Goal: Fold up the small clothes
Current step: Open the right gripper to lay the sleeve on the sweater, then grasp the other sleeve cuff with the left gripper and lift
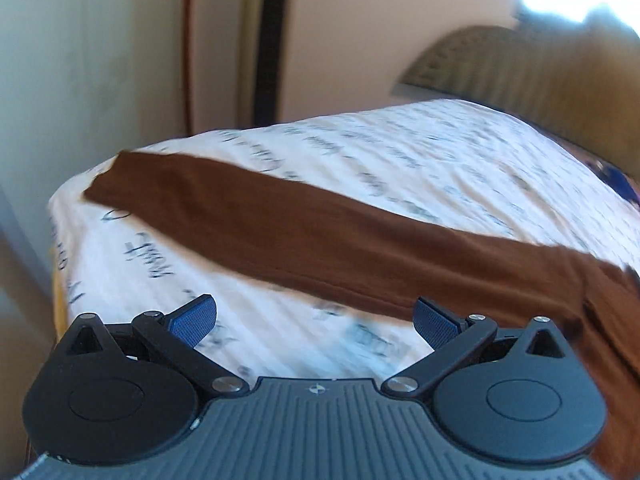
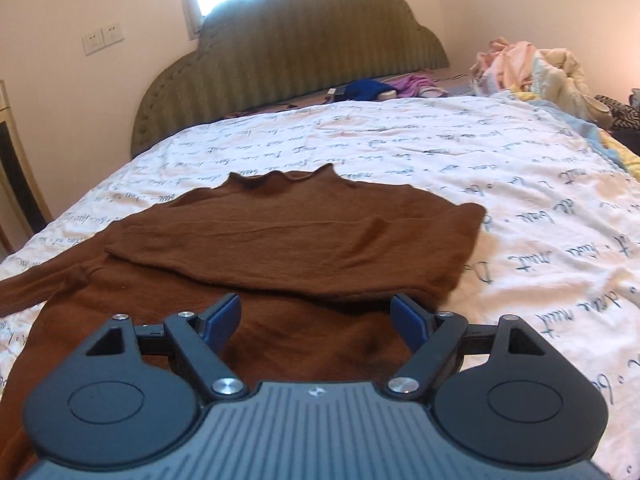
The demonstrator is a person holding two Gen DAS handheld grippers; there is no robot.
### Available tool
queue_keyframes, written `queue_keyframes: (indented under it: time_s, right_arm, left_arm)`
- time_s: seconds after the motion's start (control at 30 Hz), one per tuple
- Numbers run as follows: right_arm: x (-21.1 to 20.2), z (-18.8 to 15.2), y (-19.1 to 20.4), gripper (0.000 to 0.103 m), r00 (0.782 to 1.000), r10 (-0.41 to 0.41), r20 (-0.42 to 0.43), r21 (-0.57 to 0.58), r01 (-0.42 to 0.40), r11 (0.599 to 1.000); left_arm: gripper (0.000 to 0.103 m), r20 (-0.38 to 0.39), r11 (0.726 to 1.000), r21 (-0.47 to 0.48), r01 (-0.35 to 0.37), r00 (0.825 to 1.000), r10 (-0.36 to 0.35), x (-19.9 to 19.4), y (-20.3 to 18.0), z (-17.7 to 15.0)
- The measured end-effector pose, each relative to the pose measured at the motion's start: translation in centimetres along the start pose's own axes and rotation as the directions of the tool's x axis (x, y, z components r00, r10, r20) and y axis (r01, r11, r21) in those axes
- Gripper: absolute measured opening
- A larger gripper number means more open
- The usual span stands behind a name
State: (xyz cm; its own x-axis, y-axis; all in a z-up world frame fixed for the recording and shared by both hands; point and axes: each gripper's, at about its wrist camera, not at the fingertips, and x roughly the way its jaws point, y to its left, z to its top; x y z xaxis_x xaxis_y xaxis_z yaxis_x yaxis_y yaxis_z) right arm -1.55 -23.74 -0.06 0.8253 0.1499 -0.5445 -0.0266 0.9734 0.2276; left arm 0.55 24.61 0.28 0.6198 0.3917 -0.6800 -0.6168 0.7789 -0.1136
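Sleeve (image 1: 256,216) of the brown sweater (image 2: 304,240) stretches crosswise just beyond the left gripper (image 1: 316,320), jaws wide, empty; right gripper (image 2: 316,320) likewise, over the sweater.

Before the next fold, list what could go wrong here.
1. The left sleeve lies stretched out unfolded; the open left gripper could drag it crooked.
2. The folded right sleeve lies loose on the sweater; the open right gripper could shift it.
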Motion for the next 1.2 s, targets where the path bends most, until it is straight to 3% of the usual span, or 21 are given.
queue_keyframes:
  time_s: [0.2,0.33,0.43,0.6,0.67,0.7,0.73,0.8,0.93,0.97,1.0,1.07,1.2]
  right_arm:
    - [-0.4,-0.5,-0.4,0.082,0.995,-0.097,0.033,-0.031,0.098,0.995]
    - [-0.5,-1.0,-1.3,0.082,0.992,-0.118,0.039,-0.003,0.119,0.993]
    - [-0.4,-1.2,-2.0,0.083,0.995,-0.097,0.029,0.039,0.096,0.995]
    - [-0.4,-1.4,-3.0,0.083,0.993,-0.118,0.029,0.087,0.115,0.989]
    - [-0.5,-1.3,-3.5,0.083,0.993,-0.111,0.03,0.119,0.106,0.987]
    - [-0.5,-1.3,-3.7,0.083,0.994,-0.104,0.029,0.137,0.1,0.986]
    - [-0.5,-1.2,-3.9,0.083,0.995,-0.099,0.029,0.152,0.093,0.984]
    - [-0.5,-1.2,-4.1,0.083,0.995,-0.095,0.027,0.17,0.089,0.981]
    - [-0.4,-1.3,-4.0,0.083,0.994,-0.104,0.02,0.169,0.099,0.981]
    - [-0.3,-1.3,-3.9,0.083,0.994,-0.104,0.017,0.169,0.099,0.981]
    - [-0.3,-1.3,-3.9,0.083,0.995,-0.102,0.014,0.168,0.099,0.981]
    - [-0.2,-1.4,-3.8,0.083,0.995,-0.103,0.009,0.163,0.1,0.981]
    - [0.0,-1.4,-3.8,0.083,0.994,-0.109,0.0,0.157,0.108,0.982]
  left_arm:
    - [0.103,-0.031,0.987,-0.163,0.006,0.999,-0.011,0.8,5.0,1.7]
    - [0.103,0.001,0.941,-0.326,0.09,0.996,-0.094,1.7,8.6,2.5]
    - [0.103,0.074,0.853,-0.483,0.198,0.98,-0.186,2.3,11.7,2.6]
    - [0.102,0.236,0.619,-0.703,0.351,0.936,-0.262,3.5,16.3,2.4]
    - [0.099,0.278,0.557,-0.741,0.376,0.926,-0.255,3.6,17.4,2.6]
    - [0.092,0.294,0.543,-0.748,0.383,0.924,-0.246,3.7,17.8,2.8]
    - [0.086,0.299,0.543,-0.749,0.38,0.925,-0.234,3.7,17.9,3.0]
    - [0.06,0.294,0.555,-0.745,0.369,0.929,-0.224,4.2,18.0,3.7]
    - [0.028,0.274,0.56,-0.749,0.355,0.935,-0.227,6.2,17.5,4.4]
    - [0.011,0.269,0.567,-0.743,0.356,0.934,-0.234,6.6,17.4,4.6]
    - [0.004,0.26,0.584,-0.73,0.353,0.935,-0.24,6.7,17.2,4.7]
    - [0.004,0.249,0.636,-0.696,0.332,0.943,-0.219,6.4,16.4,5.2]
    - [0.004,0.254,0.773,-0.587,0.241,0.961,-0.107,4.4,14.0,6.6]
